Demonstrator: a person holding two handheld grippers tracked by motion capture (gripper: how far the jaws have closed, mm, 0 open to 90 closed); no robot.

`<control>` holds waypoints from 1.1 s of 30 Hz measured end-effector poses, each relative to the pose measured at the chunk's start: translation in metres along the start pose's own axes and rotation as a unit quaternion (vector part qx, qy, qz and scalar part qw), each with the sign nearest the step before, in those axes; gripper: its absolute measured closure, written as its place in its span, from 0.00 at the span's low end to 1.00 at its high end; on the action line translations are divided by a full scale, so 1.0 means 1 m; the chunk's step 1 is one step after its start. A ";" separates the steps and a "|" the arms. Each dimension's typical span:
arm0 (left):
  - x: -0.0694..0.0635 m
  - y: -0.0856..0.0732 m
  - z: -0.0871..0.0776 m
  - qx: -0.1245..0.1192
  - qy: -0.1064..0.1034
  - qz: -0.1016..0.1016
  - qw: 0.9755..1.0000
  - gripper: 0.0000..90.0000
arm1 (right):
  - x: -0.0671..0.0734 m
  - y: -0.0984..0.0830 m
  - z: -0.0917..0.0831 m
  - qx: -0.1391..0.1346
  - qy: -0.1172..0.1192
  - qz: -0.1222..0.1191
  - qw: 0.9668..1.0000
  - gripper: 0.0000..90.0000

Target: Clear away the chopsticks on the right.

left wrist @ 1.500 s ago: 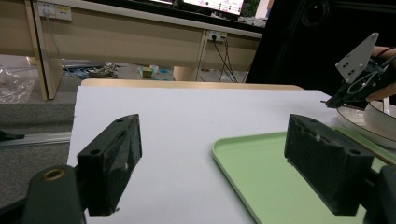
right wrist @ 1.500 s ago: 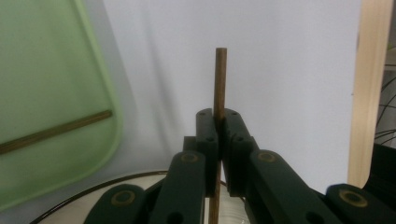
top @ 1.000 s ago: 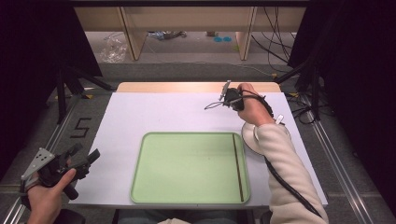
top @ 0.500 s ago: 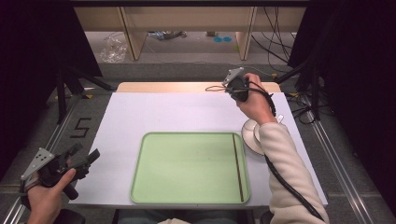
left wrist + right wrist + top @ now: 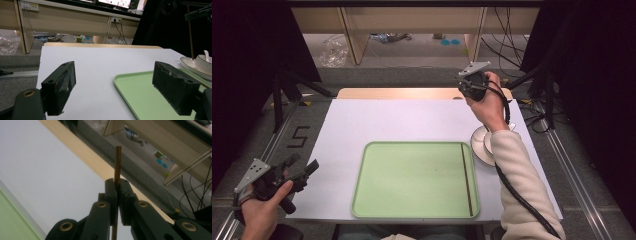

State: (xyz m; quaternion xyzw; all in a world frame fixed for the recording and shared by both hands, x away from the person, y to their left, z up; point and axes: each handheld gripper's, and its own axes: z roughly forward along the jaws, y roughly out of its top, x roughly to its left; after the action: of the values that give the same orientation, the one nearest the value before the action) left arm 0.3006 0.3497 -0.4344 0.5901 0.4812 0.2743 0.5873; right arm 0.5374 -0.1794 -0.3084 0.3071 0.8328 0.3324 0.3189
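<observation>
High view: right gripper [image 5: 473,82] raised upper right of centre, past the table's far edge; green tray [image 5: 414,180] at lower centre with a chopstick [image 5: 466,176] lying along its right side; left gripper [image 5: 287,172] idle lower left.

Left gripper view: jaws spread wide, empty; bowl [image 5: 204,65] on a saucer at right edge.

Right gripper view: jaws pressed together on a thin brown stick [image 5: 116,163], probably a second chopstick, upright. Narrow pinch, so it could pivot or slip out.

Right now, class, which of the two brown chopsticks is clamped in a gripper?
The chopstick pinched between the shut jaws of the right gripper, raised above the table's far edge. The other chopstick lies flat in the green tray.
</observation>
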 end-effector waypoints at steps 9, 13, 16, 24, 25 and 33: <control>0.000 0.000 0.000 -0.001 0.001 -0.005 1.000 0.21 | -0.005 0.006 -0.014 -0.043 0.002 0.083 0.996 0.98; 0.000 0.000 0.000 -0.001 0.001 -0.005 1.000 0.21 | -0.007 0.009 -0.019 -0.048 0.004 0.091 0.995 0.98; 0.000 0.000 0.000 -0.001 0.001 -0.005 1.000 0.21 | -0.005 0.011 -0.022 -0.051 0.011 0.105 0.993 0.98; 0.000 0.000 0.000 -0.001 0.000 -0.005 1.000 0.21 | 0.003 0.014 -0.024 -0.001 0.044 0.186 0.982 0.98; 0.000 0.000 0.000 -0.001 0.001 -0.005 1.000 0.21 | 0.005 0.014 -0.024 0.015 0.048 0.204 0.978 0.98; 0.000 0.000 0.001 -0.001 0.001 -0.005 1.000 0.21 | 0.012 0.001 -0.011 0.102 0.055 0.253 0.961 0.98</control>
State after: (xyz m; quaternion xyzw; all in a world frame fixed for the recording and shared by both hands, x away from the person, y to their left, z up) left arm 0.3009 0.3489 -0.4348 0.5868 0.4844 0.2724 0.5890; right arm 0.5227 -0.1740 -0.3048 0.5199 0.7736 0.3319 0.1452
